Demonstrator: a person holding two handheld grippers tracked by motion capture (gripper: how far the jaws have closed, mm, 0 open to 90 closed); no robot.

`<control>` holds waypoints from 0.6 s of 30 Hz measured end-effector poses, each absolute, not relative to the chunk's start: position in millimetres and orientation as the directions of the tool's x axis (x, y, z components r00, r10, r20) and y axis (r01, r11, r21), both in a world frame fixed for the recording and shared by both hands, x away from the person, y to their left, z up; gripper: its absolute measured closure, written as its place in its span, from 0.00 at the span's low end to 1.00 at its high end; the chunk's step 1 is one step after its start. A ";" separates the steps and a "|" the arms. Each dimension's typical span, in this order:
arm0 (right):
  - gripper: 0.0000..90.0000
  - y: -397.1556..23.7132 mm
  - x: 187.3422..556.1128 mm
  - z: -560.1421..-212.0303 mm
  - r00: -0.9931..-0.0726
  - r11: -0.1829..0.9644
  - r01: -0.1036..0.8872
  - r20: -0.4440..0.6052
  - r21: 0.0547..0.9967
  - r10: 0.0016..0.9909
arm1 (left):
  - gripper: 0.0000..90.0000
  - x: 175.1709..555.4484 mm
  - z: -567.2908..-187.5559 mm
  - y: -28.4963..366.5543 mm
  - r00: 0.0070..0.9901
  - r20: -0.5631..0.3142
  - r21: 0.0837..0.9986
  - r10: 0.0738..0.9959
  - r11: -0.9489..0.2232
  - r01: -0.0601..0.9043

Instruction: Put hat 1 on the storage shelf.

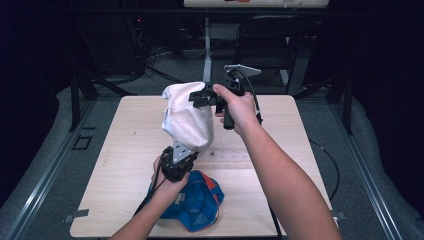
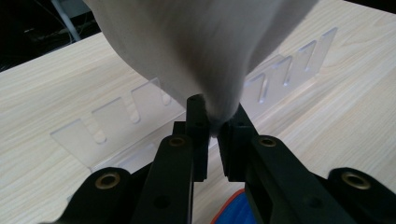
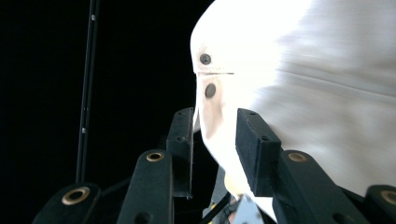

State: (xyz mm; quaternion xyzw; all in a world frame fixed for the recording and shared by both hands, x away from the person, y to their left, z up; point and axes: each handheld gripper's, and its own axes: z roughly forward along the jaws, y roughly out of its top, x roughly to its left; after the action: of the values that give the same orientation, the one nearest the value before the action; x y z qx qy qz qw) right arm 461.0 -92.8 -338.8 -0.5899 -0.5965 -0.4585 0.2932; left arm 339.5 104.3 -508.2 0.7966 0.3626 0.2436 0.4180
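White cloth (image 1: 186, 119) hangs stretched between your clamped grippers — left gripper (image 2: 212, 126) pinches only a thin corner, right gripper (image 3: 215, 140) the buttoned edge — pull harder and that corner may slip free.

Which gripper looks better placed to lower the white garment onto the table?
Probably the left. The left gripper pinches the white garment at its lowest point, just above the table; the right gripper holds its top edge high, jaws around the fabric.
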 end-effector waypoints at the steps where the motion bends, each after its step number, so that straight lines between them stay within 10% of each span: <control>1: 0.75 -93.8 460.4 -338.3 -0.133 -0.117 0.972 0.888 0.204 0.441 | 0.93 340.0 -509.6 105.4 0.613 0.076 0.845 0.786 -0.377 0.379; 11: 0.75 -108.7 452.9 -333.6 -0.155 -0.111 0.966 0.862 0.235 0.483 | 0.90 340.2 -527.7 120.5 0.601 -0.008 0.854 0.800 -0.307 0.420; 18: 0.75 -116.5 449.6 -338.5 -0.148 -0.115 0.966 0.860 0.231 0.489 | 0.92 338.6 -519.8 108.2 0.624 0.116 0.815 0.773 -0.433 0.385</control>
State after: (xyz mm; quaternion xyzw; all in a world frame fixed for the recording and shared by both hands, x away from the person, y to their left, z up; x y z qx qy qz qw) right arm 449.6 -116.5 -338.5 -0.5963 -0.6100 -0.4491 0.2659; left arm 338.6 108.2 -519.8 0.8101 0.3572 0.2457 0.3947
